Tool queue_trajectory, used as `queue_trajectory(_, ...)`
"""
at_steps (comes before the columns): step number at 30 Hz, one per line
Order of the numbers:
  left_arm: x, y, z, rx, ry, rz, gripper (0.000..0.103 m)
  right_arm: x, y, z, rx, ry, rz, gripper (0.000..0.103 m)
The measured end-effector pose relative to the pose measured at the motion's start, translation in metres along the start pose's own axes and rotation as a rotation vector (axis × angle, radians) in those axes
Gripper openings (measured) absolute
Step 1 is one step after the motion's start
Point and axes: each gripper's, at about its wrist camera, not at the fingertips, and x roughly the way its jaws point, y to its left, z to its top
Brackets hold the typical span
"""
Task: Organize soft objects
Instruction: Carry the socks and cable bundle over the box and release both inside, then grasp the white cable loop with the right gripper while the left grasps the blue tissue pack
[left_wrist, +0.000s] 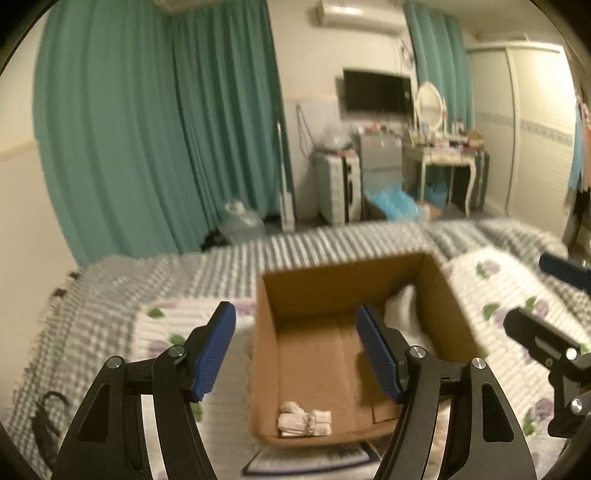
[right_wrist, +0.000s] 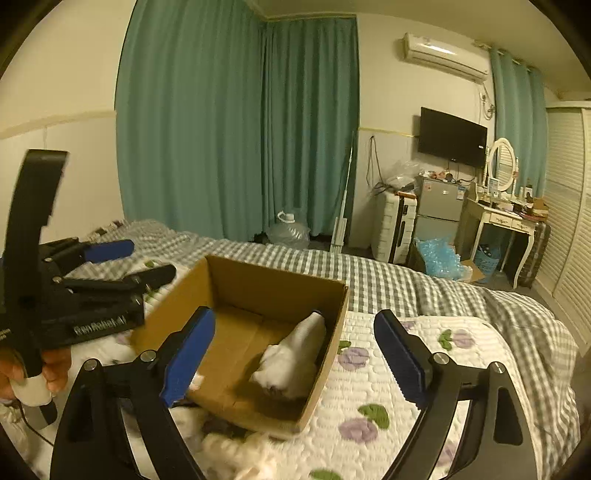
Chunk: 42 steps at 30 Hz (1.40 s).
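Note:
An open cardboard box (left_wrist: 332, 291) sits on the bed; it also shows in the right wrist view (right_wrist: 229, 280). Inside lie a small bundle of white socks (left_wrist: 304, 422) at the near end and a white soft item (right_wrist: 295, 362) against the right wall, also seen in the left wrist view (left_wrist: 406, 317). My left gripper (left_wrist: 295, 350) is open and empty, hovering over the box. My right gripper (right_wrist: 295, 354) is open and empty above the box's near right side. More white fluffy pieces (right_wrist: 236, 450) lie on the quilt in front of the box.
The bed has a floral white quilt (right_wrist: 388, 387) over a grey checked cover (right_wrist: 369, 277). The left gripper's body (right_wrist: 74, 288) is at the left of the right wrist view. Teal curtains, a suitcase, a small fridge and a dressing table (right_wrist: 506, 221) stand beyond the bed.

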Motion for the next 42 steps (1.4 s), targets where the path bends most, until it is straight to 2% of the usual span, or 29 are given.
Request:
queue_trajectory(2,-0.033,0.003,0.005,-0.004,-0.049,0.006,0.071,-0.03,0.006,0.008,-0.005,-0.038,-0.008,0.095)
queue_trajectory(4,-0.07,0.008,0.009,-0.016,-0.097,0.012,0.08,-0.062,0.013,0.017,-0.012,-0.073,-0.024,0.096)
queue_trajectory(7,-0.124,0.019,0.008,-0.061,-0.16,0.013,0.082,-0.1,0.027,0.025,-0.01,-0.103,-0.001,0.102)
queue_trajectory(10,-0.16,0.028,0.0,-0.093,-0.162,0.027,0.083,-0.124,0.045,0.019,-0.027,-0.081,0.019,0.102)
queue_trajectory(14,-0.181,0.032,-0.023,-0.116,-0.134,0.033,0.083,-0.13,0.068,-0.005,-0.057,-0.022,0.024,0.102)
queue_trajectory(17,-0.176,0.032,-0.046,-0.129,-0.079,0.022,0.083,-0.118,0.076,-0.028,-0.055,0.049,0.037,0.102)
queue_trajectory(20,-0.152,0.031,-0.076,-0.141,0.022,0.036,0.083,-0.093,0.085,-0.059,-0.071,0.148,0.02,0.102)
queue_trajectory(24,-0.111,0.033,-0.127,-0.186,0.162,0.054,0.083,-0.062,0.087,-0.099,-0.059,0.277,0.02,0.102)
queue_trajectory(27,-0.081,0.024,-0.167,-0.184,0.281,0.092,0.083,-0.043,0.083,-0.118,-0.036,0.318,0.003,0.102)
queue_trajectory(28,-0.07,0.024,-0.18,-0.193,0.34,0.085,0.083,-0.034,0.083,-0.125,-0.029,0.341,-0.003,0.102)
queue_trajectory(31,-0.05,0.023,-0.206,-0.233,0.443,0.055,0.083,-0.014,0.084,-0.138,-0.031,0.407,-0.008,0.102)
queue_trajectory(34,-0.037,0.025,-0.229,-0.237,0.509,0.051,0.083,0.003,0.089,-0.149,-0.04,0.467,0.009,0.102)
queue_trajectory(37,-0.037,0.018,-0.234,-0.183,0.506,0.064,0.083,0.018,0.094,-0.156,-0.05,0.512,0.026,0.102)
queue_trajectory(42,-0.024,0.004,-0.241,-0.151,0.549,0.007,0.08,0.044,0.111,-0.165,-0.084,0.567,0.054,0.102)
